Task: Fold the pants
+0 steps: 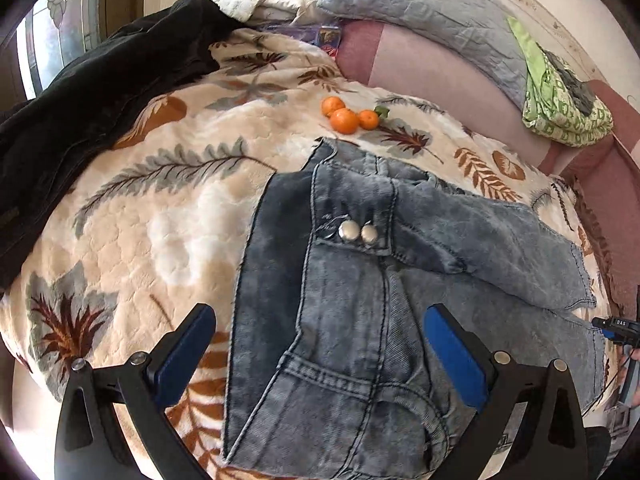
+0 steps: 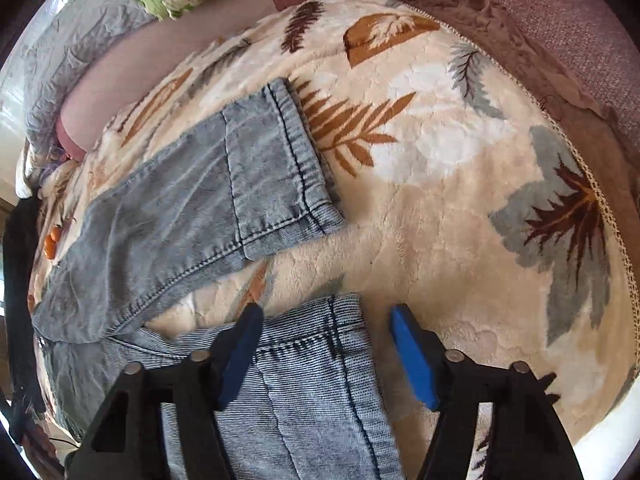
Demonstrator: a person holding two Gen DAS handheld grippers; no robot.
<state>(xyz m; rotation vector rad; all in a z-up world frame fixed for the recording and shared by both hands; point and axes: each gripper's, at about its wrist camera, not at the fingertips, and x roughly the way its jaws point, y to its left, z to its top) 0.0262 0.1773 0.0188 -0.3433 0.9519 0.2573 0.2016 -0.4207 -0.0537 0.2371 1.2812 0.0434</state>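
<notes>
Blanket [image 1: 168,216]: leaf-patterned, spread over the bed, under everything else.
Jeans [image 1: 344,288]: blue denim, flat on the blanket; waist with two metal buttons [image 1: 358,232] in the left view, both leg hems in the right view, one leg [image 2: 224,184] angled off, the other [image 2: 312,360] below the right gripper.
Black garment [image 1: 92,92]: heaped at the blanket's far left.
Pillow [image 1: 432,12]: grey, by the wall.
Oranges [image 1: 346,116]: three, just beyond the waist.
Left gripper [image 1: 320,356]: jaws wide apart over the waist, gripping nothing.
Right gripper [image 2: 324,344]: jaws apart, straddling the hem, not clamped.
</notes>
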